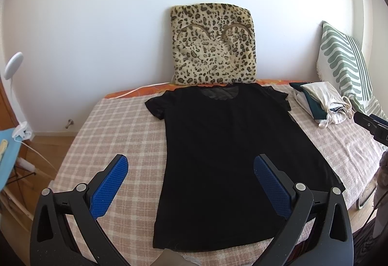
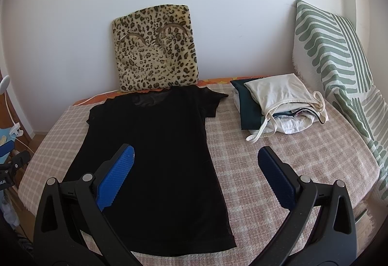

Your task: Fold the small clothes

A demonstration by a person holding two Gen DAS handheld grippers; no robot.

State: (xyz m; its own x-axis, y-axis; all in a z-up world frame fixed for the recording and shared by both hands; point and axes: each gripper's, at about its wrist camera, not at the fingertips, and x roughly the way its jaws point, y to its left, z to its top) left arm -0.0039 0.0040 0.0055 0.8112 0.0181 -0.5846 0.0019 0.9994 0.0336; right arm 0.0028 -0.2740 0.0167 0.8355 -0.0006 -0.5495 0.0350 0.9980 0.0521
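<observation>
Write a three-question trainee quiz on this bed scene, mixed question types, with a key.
1. True or false: the black T-shirt lies spread flat on the checked bedspread, not yet folded.
2. Multiple choice: the pile of folded clothes sits (A) on the T-shirt, (B) beside it, toward the green-striped pillow, (C) on the floor.
3. Fill in: the cushion leaning on the wall beyond the T-shirt's collar has a ___ print.

Key
1. True. The left gripper and the right gripper are both open and hold nothing.
2. B.
3. Leopard: the leopard-print cushion.
</observation>
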